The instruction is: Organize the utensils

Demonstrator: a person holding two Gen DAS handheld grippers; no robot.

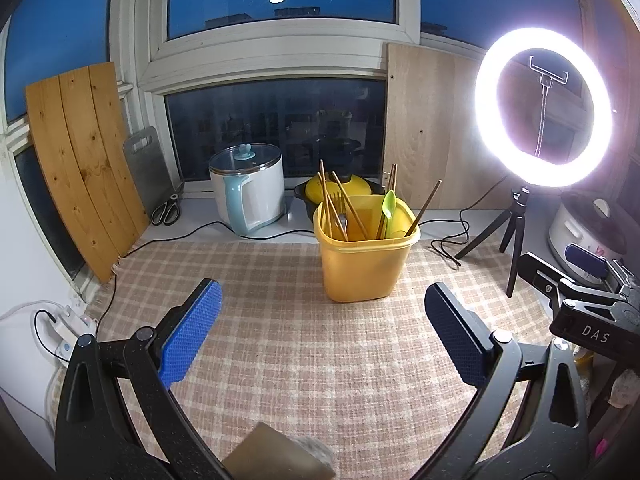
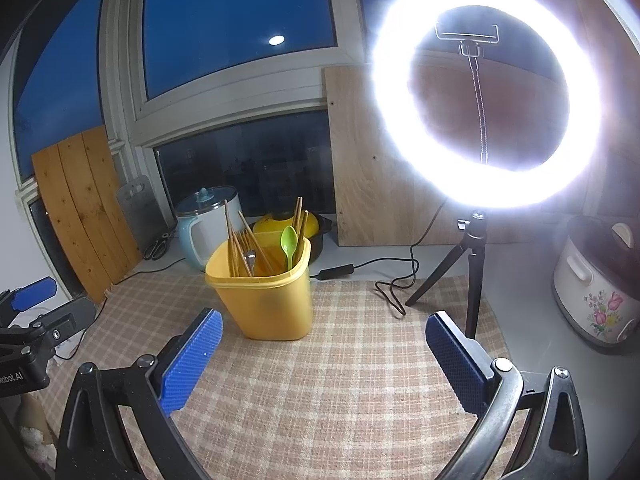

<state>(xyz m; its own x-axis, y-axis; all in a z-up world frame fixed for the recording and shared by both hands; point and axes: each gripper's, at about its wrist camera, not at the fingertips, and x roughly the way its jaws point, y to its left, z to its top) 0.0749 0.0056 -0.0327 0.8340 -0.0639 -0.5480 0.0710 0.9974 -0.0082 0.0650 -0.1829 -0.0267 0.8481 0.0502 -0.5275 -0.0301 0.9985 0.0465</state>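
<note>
A yellow utensil holder (image 1: 366, 256) stands upright on the checked mat; it also shows in the right wrist view (image 2: 266, 298). Inside it are several wooden chopsticks (image 1: 348, 210), a metal fork (image 2: 250, 261) and a green spoon (image 1: 388, 206). My left gripper (image 1: 323, 330) is open and empty, above the mat in front of the holder. My right gripper (image 2: 324, 354) is open and empty, in front and to the right of the holder. The right gripper's body shows at the right edge of the left wrist view (image 1: 592, 312).
A lit ring light (image 1: 544, 106) on a tripod (image 2: 468, 268) stands right of the mat, its cable (image 1: 452, 240) trailing. On the sill are a white kettle-pot (image 1: 250, 192), a yellow-lidded black pot (image 1: 344, 190), scissors (image 1: 166, 210) and wooden boards (image 1: 84, 160). A rice cooker (image 2: 600, 288) sits at the right.
</note>
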